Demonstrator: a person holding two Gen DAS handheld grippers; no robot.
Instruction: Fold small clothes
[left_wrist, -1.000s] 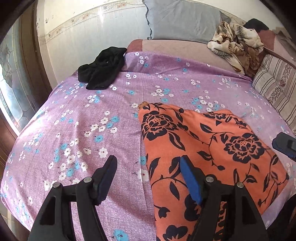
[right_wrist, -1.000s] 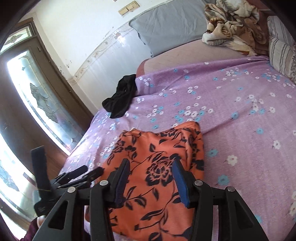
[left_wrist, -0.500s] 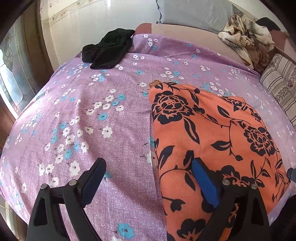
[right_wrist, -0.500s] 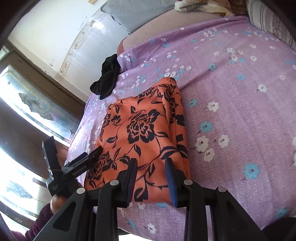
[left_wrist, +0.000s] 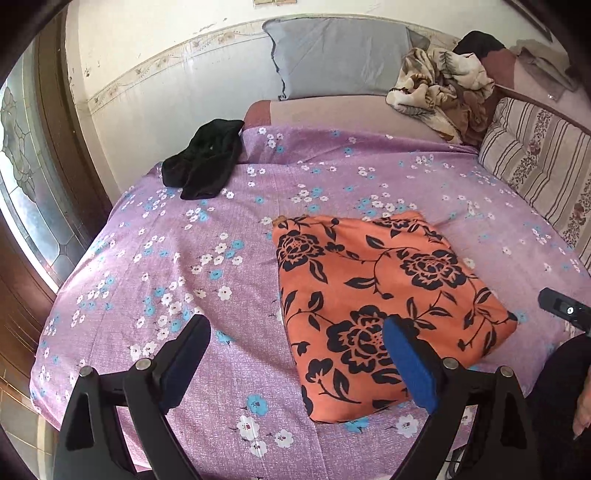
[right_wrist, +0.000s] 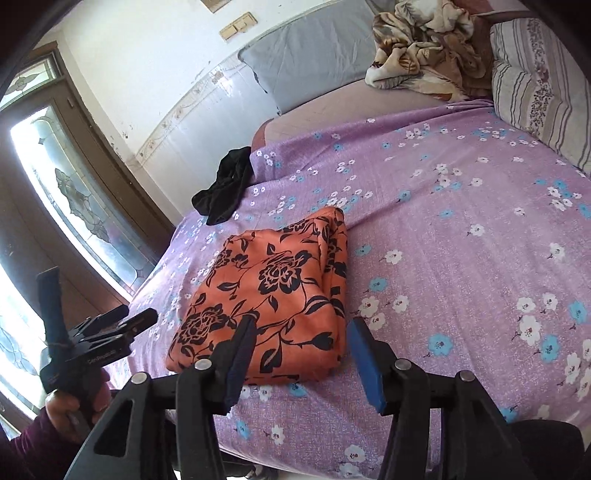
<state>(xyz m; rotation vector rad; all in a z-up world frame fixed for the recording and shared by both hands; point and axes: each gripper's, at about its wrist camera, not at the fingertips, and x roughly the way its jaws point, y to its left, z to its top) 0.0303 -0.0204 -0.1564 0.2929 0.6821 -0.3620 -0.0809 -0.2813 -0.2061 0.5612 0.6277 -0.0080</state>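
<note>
**Now both grippers hang open over the folded cloth**

Ahead of the left gripper, whose fingers stand wide apart and hold nothing, the orange flowered cloth lies folded on the purple floral bedsheet, nearer its blue-padded right finger. Spread just as emptily, the right gripper has the cloth's near edge between its fingers. Beyond the fingertips, well apart, a black garment lies crumpled.
</note>
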